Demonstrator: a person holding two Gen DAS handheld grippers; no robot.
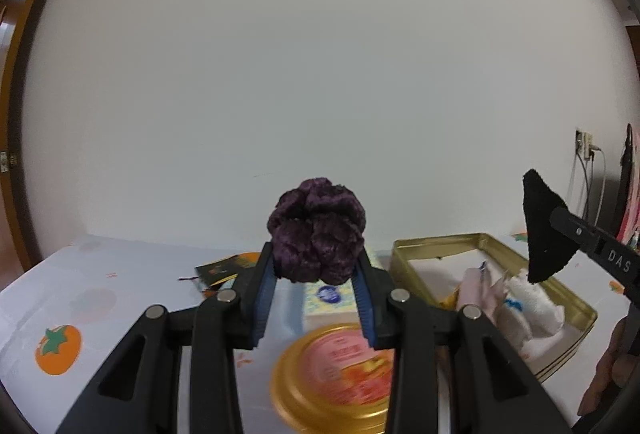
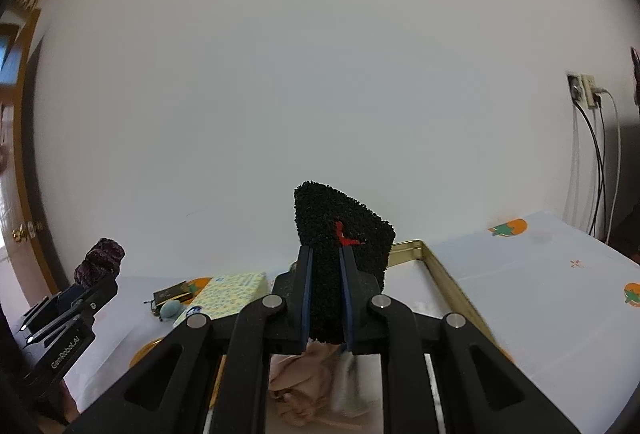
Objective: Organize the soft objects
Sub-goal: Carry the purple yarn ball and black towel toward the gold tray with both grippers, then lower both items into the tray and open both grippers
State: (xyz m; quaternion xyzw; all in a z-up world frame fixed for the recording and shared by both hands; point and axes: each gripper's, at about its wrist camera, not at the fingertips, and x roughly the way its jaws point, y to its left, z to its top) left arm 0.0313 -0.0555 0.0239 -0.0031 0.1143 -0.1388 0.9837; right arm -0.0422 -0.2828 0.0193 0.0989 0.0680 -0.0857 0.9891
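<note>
White tablecloth with orange persimmon prints (image 1: 60, 298) covers the table up to its far edge at the wall. Gold rectangular open tin (image 1: 440, 243) on the right half, already holding pink and white soft cloths (image 1: 516, 302), likely the collection bin. Round gold lid with pink label (image 1: 336, 374) lies near edge, just left of tin, so the tin stays open. Patterned tissue box (image 2: 232, 292) behind lid. Left gripper (image 1: 316, 274) clamped on purple velvet scrunchie (image 1: 316, 230), held up off the table. Right gripper (image 2: 326, 274) clamped on black fuzzy sock with red mark (image 2: 340, 230), raised above the tin, probably for dropping in
</note>
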